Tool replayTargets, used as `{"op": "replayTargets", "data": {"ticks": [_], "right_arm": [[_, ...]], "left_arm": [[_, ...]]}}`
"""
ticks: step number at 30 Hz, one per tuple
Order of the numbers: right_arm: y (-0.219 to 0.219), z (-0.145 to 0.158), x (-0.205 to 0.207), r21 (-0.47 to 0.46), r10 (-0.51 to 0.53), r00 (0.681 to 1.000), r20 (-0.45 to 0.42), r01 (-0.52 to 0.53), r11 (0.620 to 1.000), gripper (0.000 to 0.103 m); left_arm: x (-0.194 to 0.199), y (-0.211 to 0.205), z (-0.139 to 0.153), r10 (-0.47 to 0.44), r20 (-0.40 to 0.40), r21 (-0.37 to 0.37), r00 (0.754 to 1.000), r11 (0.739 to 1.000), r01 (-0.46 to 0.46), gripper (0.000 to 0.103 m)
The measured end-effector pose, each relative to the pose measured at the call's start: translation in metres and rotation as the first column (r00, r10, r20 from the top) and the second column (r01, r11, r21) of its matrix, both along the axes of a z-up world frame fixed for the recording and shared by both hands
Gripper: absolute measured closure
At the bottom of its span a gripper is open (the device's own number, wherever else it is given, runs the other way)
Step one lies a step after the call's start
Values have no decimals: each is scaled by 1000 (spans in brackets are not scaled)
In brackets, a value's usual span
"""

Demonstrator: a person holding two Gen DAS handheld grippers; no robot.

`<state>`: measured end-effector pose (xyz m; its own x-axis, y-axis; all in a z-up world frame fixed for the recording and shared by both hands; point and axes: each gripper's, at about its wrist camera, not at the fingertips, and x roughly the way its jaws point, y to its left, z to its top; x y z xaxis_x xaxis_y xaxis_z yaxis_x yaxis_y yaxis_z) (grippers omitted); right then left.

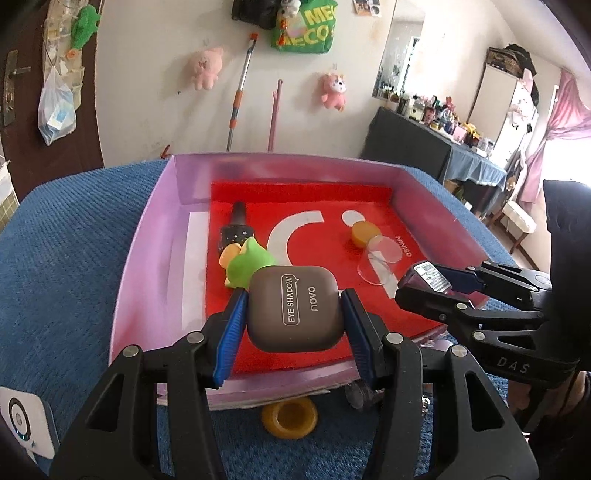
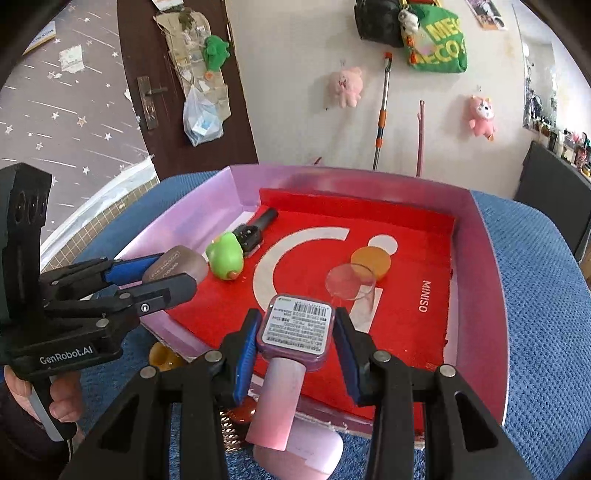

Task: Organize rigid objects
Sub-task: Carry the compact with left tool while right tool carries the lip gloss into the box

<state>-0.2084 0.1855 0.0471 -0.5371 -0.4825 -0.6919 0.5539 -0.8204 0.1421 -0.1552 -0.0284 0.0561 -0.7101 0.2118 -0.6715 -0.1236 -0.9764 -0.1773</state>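
At frame centre, the left gripper [image 1: 293, 306] clamps a smooth, rigid taupe eyeshadow case [image 1: 293, 308] by its sides; it looks light and possibly slippery. The right gripper [image 2: 295, 330] pinches a barcoded purple bottle [image 2: 295, 328].

pink plush toys [image 1: 204, 67], green bag [image 1: 303, 26], mop [image 1: 241, 92]

Tray [image 2: 476, 280] centre open red floor. Left side obstructed by green toy [image 2: 224, 257] and dark bottle [image 2: 255, 230]; right by orange cap [image 2: 370, 262] touching clear cup [image 2: 351, 284]. Raised walls on three sides.

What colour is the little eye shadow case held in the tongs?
The eye shadow case is taupe brown with white lettering, clearest in the left wrist view.
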Motion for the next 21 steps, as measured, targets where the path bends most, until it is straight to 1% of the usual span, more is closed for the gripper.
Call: {"op": "replayTargets", "data": {"ticks": [9, 12, 15, 18, 21], "right_arm": [[-3, -20, -20, 4, 0, 995, 97, -1, 1000, 61], [-3, -24, -25, 10, -7, 994, 107, 6, 1000, 61], [-4, -26, -31, 17, -16, 994, 105, 15, 1000, 61], [-7, -31, -35, 29, -26, 994, 104, 23, 999, 61], [-7, -36, -39, 36, -36, 994, 106, 32, 999, 61]], "left_arm": [[-19, 1, -20, -12, 93, -6, 996, 1000, 12, 54], [-25, 0, -26, -4, 116, -11, 993, 1000, 6, 54], [-30, -1, -31, -14, 135, 17, 991, 1000, 12, 54], [-32, 1, -31, -12, 128, 3, 992, 1000, 11, 54], [-35, 1, -31, -11, 129, 14, 992, 1000, 9, 54]]}}
